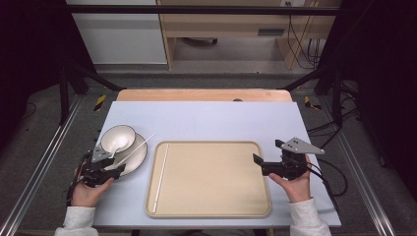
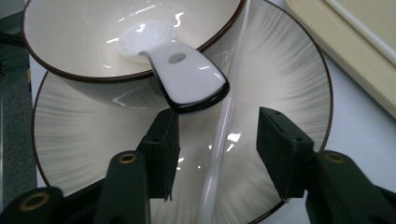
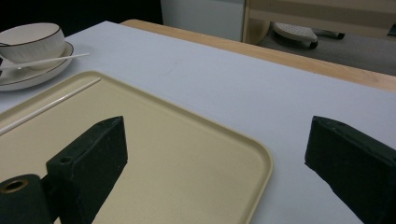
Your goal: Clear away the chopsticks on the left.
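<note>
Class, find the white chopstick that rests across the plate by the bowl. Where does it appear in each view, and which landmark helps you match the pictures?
High view: chopstick slants across the plate, left of the tray.
Left gripper view: it runs up the middle, between the open jaws.
Right gripper view: far upper left, across the plate.
Shared landmark: the bowl.

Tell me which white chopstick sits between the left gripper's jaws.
The chopstick on the plate, leaning by the bowl; the other chopstick lies in the tray.

Black tools (image 1: pixel 265 164) with grey triangular plates, trailing cables; white sleeves (image 1: pixel 309 216).
</note>
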`<action>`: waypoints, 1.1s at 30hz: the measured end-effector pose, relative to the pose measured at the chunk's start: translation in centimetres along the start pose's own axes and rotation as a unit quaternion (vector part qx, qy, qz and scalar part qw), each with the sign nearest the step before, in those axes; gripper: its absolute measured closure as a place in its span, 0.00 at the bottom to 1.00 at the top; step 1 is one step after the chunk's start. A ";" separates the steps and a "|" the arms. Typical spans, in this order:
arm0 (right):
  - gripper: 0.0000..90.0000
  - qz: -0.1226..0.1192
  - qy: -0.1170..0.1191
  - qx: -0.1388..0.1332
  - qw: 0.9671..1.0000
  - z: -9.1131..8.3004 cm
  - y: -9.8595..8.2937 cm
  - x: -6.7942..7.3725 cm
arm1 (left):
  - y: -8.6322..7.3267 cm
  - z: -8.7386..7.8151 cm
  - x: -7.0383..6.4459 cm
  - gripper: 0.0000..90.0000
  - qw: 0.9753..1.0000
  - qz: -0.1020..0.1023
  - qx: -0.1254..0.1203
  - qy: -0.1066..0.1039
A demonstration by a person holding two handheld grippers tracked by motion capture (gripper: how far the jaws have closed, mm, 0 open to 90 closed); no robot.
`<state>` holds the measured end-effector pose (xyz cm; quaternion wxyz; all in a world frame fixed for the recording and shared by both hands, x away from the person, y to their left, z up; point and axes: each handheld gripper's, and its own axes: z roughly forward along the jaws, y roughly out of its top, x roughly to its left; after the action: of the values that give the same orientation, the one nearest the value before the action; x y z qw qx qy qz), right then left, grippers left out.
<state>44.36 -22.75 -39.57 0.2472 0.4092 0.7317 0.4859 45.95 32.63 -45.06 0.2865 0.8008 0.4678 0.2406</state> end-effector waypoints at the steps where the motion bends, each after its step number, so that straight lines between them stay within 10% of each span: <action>1: 0.07 0.000 0.000 0.000 1.000 0.0 0.0 0.0 | 0.0 0.0 0.0 0.60 1.000 0.000 0.000 0.000; 33: 0.07 -0.001 0.001 0.005 1.000 0.2 -0.1 0.0 | 0.8 1.1 -0.9 0.93 0.998 0.021 0.047 -0.023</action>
<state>44.47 -22.66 -39.69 0.2448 0.4091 0.7346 0.4829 46.75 31.24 -45.42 0.2544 0.8283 0.4547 0.2060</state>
